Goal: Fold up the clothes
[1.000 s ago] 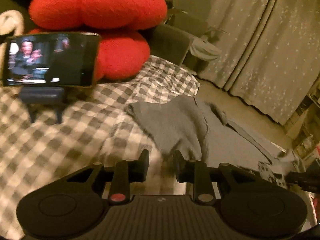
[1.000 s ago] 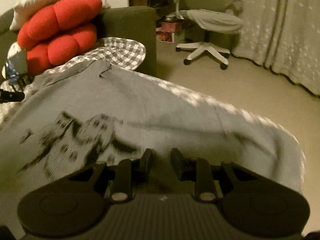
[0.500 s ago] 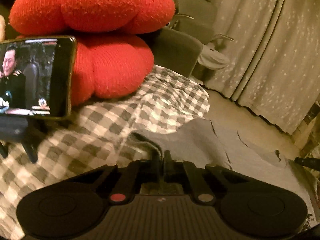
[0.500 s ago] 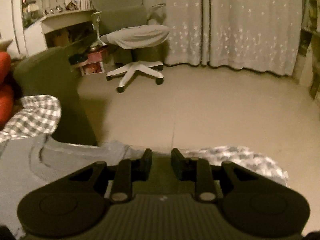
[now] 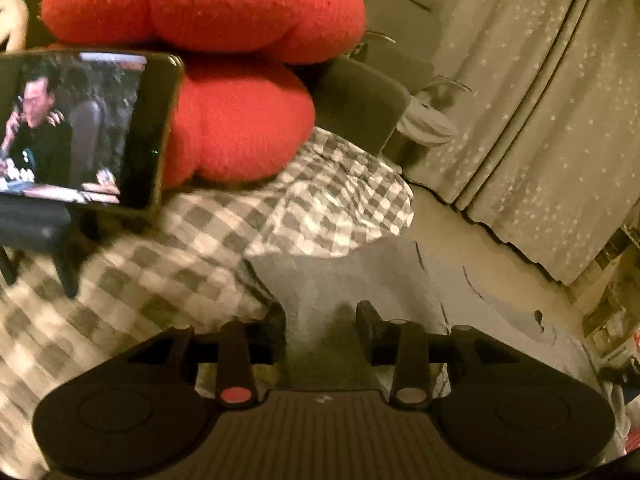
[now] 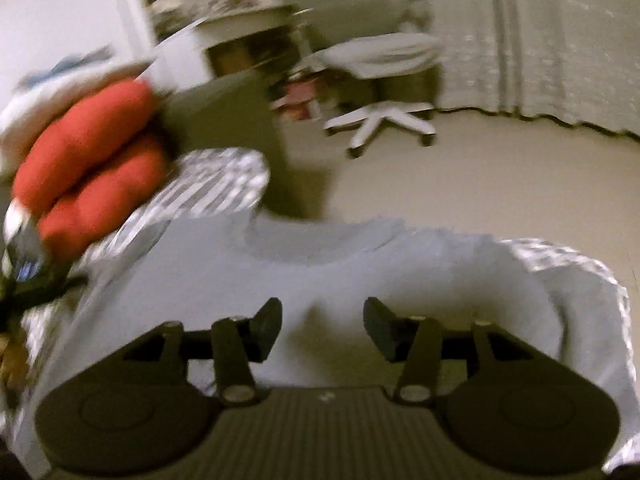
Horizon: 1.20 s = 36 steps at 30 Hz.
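Grey shirt, spread flat on checked bed cover for folding; left hand-held gripper and right hand-held gripper both apart, hovering above, holding nothing.

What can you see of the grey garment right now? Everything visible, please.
The grey garment is a soft, plain knit-looking top, spread fairly flat on the checked cover with its curved neckline facing away from the grippers. The near edge and the right side drape off the cover's edge. Mild creases show in the left view. Both the left gripper and right gripper hover open over it, holding nothing. The right view is motion-blurred, so no print is discernible.
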{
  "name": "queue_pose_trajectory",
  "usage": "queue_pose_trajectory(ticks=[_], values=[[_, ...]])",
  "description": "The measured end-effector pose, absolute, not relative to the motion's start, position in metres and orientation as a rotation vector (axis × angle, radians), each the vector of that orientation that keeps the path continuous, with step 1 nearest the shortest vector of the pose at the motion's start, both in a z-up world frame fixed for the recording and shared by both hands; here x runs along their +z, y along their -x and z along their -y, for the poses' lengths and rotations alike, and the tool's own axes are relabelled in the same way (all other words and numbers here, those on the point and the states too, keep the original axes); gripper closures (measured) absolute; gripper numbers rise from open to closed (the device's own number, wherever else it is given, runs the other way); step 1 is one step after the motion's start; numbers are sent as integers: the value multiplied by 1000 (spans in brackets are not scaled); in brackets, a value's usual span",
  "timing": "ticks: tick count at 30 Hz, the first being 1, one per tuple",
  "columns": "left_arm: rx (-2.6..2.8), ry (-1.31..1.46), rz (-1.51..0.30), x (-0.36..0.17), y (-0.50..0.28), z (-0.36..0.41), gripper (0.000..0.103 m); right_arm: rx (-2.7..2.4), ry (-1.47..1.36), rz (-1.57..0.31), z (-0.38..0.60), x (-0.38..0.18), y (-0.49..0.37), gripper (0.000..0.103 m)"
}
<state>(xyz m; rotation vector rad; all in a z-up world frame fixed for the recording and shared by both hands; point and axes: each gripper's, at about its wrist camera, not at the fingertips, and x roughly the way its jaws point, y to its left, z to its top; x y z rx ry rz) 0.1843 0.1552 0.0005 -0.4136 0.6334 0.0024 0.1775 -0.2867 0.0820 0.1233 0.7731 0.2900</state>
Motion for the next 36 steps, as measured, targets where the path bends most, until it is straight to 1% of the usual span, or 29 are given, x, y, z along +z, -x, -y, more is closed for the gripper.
queue_pose_trajectory(ticks=[1, 6, 9, 12, 16, 24, 26, 28, 31, 33, 36], values=[[14, 366, -632, 0, -185, -148, 97, 307, -96, -779, 280, 82, -171, 55], [67, 323, -614, 8, -184, -148, 100, 350, -26, -832, 266, 75, -143, 56], [127, 288, -588, 17, -185, -159, 100, 303, 28, -849, 270, 66, -135, 56], [145, 296, -580, 19, -185, -167, 100, 265, -10, -852, 282, 60, -129, 56], [163, 263, -584, 16, -185, -163, 100, 239, 46, -822, 275, 61, -120, 56], [154, 201, -612, 10, -187, -148, 99, 231, 61, -794, 269, 59, -114, 54], [156, 211, -622, 8, -188, -150, 96, 226, 47, -789, 270, 60, -112, 54], [156, 222, -628, 5, -189, -151, 90, 221, 41, -792, 270, 58, -111, 54], [156, 218, -629, 3, -190, -149, 87, 216, 48, -787, 269, 58, -107, 54], [155, 201, -624, 3, -190, -147, 87, 215, 37, -788, 268, 59, -105, 54], [139, 213, -615, 5, -189, -147, 99, 229, 31, -794, 266, 61, -101, 54]])
